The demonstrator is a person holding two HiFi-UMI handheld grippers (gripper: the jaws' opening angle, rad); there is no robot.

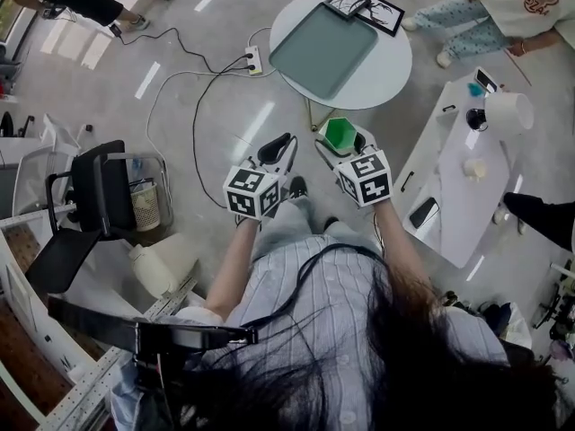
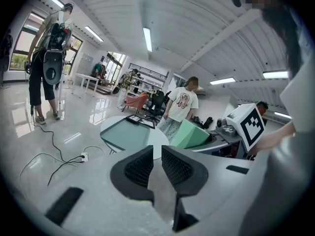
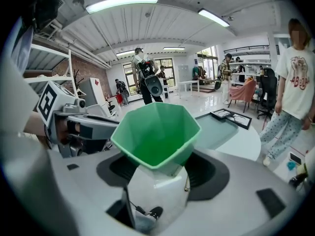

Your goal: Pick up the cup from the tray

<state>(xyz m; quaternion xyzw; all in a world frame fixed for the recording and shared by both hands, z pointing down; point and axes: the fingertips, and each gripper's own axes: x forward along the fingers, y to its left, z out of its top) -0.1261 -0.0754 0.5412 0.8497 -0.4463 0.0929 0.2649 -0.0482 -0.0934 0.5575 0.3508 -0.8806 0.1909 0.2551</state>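
A faceted cup [image 1: 340, 133], green inside and white outside, sits tilted between the jaws of my right gripper [image 1: 344, 144], which is shut on its lower body. In the right gripper view the cup [image 3: 155, 136] fills the middle and my right gripper [image 3: 160, 168] clamps it from both sides. The teal tray [image 1: 323, 50] lies bare on the round white table [image 1: 391, 74], ahead of both grippers. My left gripper [image 1: 280, 144] hovers beside the right one over the floor. In the left gripper view my left gripper [image 2: 156, 163] has its ribbed pads nearly touching, with nothing between them.
Two black picture frames [image 1: 364, 9] lie at the table's far edge. A power strip [image 1: 254, 59] with cables crosses the floor at the left. A black chair [image 1: 90, 205] and a bin [image 1: 144, 206] stand left, a white desk [image 1: 454, 182] right. People stand beyond the table.
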